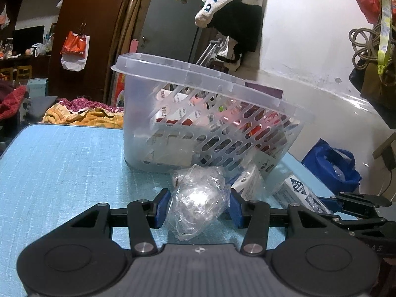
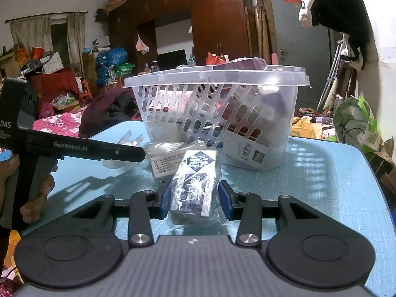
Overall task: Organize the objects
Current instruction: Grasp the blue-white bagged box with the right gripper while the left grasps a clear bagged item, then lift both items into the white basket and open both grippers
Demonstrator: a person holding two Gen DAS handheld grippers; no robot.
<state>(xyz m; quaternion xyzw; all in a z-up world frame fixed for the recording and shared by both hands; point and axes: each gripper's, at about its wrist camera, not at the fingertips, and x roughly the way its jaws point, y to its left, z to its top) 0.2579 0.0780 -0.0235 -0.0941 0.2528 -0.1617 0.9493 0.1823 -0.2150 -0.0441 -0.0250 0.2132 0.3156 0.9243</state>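
A clear slotted plastic basket (image 1: 208,91) (image 2: 247,79) with several boxes inside stands on the blue table. My left gripper (image 1: 199,206) has its blue pads on both sides of a crumpled clear plastic bag (image 1: 198,198) lying on the table in front of the basket. My right gripper (image 2: 195,199) has its pads around a plastic-wrapped dark blue and white box (image 2: 194,180). Whether the pads press each item is unclear. A white box (image 1: 247,180) (image 2: 163,164) lies beside the basket.
The blue table (image 1: 61,163) (image 2: 321,173) ends at left and right edges. The left gripper's body (image 2: 74,146) reaches in from the left in the right wrist view. Clothes, bags and furniture crowd the room behind. A blue bag (image 1: 331,163) sits on the floor.
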